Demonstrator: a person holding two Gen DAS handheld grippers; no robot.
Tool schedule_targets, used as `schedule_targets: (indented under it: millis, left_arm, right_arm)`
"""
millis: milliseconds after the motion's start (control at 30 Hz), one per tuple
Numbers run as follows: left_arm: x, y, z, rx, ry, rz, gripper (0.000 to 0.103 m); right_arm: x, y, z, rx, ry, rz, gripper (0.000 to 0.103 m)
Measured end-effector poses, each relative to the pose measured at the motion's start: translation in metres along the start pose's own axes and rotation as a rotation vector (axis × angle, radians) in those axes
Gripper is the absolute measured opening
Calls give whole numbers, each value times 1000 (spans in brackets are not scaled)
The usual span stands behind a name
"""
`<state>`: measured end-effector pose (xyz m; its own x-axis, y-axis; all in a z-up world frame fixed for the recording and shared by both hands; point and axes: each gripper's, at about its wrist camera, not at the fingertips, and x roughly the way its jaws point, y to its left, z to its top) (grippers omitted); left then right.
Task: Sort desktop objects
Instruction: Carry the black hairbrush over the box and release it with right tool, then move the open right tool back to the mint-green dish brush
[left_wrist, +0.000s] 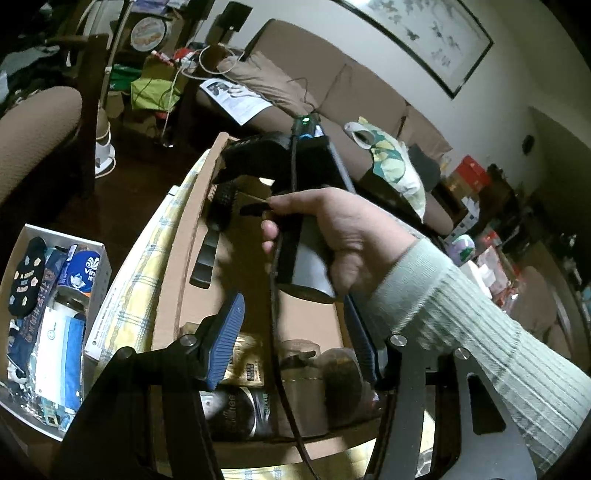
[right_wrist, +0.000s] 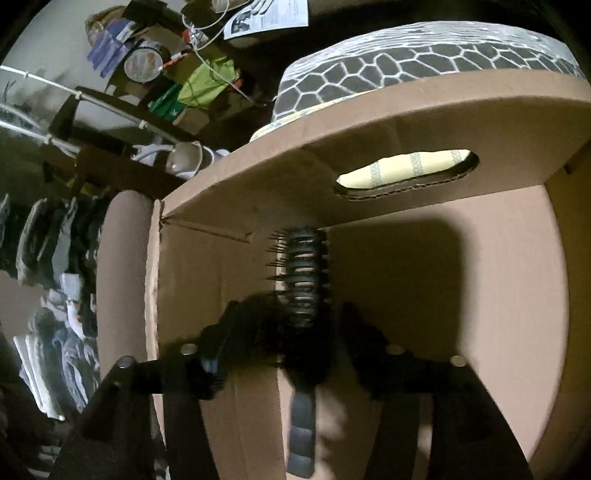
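Observation:
A black vented hairbrush (right_wrist: 306, 277) lies inside the cardboard box (right_wrist: 369, 122), bristles turned left and handle toward the camera. My right gripper (right_wrist: 295, 354) straddles it with both dark fingers standing off its sides, so it is open. In the left wrist view the same hairbrush (left_wrist: 218, 218) rests on the box floor under the right gripper (left_wrist: 225, 188), which a hand in a pale ribbed sleeve holds. My left gripper (left_wrist: 295, 343) hovers over the near end of the box (left_wrist: 192, 221), its blue pads (left_wrist: 225, 339) apart and gripping nothing.
A dark can (left_wrist: 240, 406), a lidded jar (left_wrist: 299, 362) and a gold packet (left_wrist: 247, 358) lie at the box's near end. A white bin (left_wrist: 101, 280) of socks and packets stands left of it. A patterned cushion (right_wrist: 424, 59) sits beyond the box's far wall.

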<state>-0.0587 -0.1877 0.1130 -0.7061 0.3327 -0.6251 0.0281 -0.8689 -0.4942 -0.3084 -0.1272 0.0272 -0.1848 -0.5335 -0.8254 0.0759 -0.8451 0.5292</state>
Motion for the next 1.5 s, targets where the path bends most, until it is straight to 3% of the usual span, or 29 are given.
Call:
schedule_targets:
  millis: [133, 367, 500, 600, 700, 867, 1100, 1167, 1333, 1500]
  left_arm:
    - [0, 5, -1, -15, 3, 2, 53]
    - [0, -2, -2, -8, 3, -11, 58]
    - [0, -12, -3, -2, 0, -35, 74]
    - [0, -22, -5, 7, -2, -50, 103]
    - [0, -41, -7, 37, -3, -61, 103]
    - [5, -81, -14, 101, 1, -71, 103]
    - [22, -128, -30, 143, 29, -69, 103]
    - [26, -136, -33, 142, 33, -75, 103]
    - [33, -142, -42, 135, 62, -65, 103]
    - [37, -144, -45, 119, 66, -65, 103]
  right_arm:
    - [-13, -7, 1, 26, 2, 56, 65]
    - [-70, 3, -5, -65, -14, 78, 67]
    - [-125, 11, -22, -177, -42, 96, 74]
    - [-170, 2, -38, -248, -62, 111, 83]
    - [-216, -21, -59, -299, -92, 97, 89]
    - [-266, -72, -90, -315, -176, -13, 98]
    - [-280, -130, -132, -308, -211, -99, 98]
    - [-275, -138, -156, -331, -213, -82, 96]
    - [-247, -149, -194, -382, -171, -65, 63]
    - [-215, -161, -209, -421, -158, -120, 59]
